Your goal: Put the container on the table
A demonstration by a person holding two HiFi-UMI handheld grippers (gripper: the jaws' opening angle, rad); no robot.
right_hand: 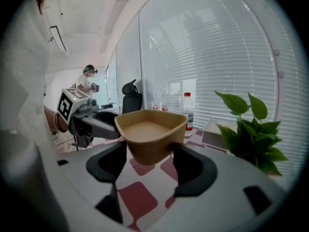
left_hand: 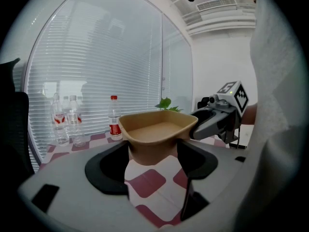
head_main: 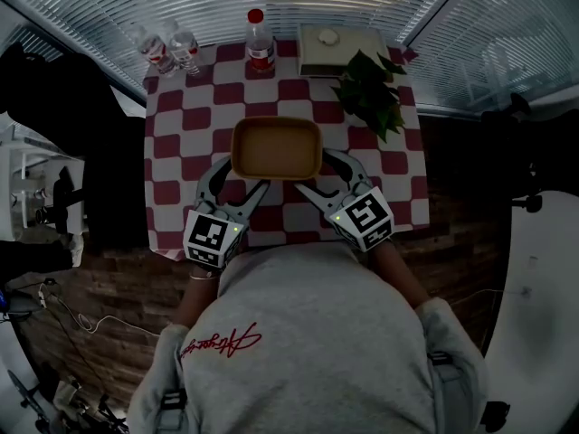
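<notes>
Container (head_main: 276, 147), tan and empty, is held at the middle of the checked table (head_main: 181, 183), the left hand-held gripper (head_main: 238, 177) clamped on its near-left corner, the right hand-held gripper (head_main: 321, 174) on its near-right corner, bottles (head_main: 167, 52) along the far edge.

Window blinds (head_main: 136, 7) behind checkered table (head_main: 181, 181); brown floor (head_main: 118, 283); dim light.
</notes>
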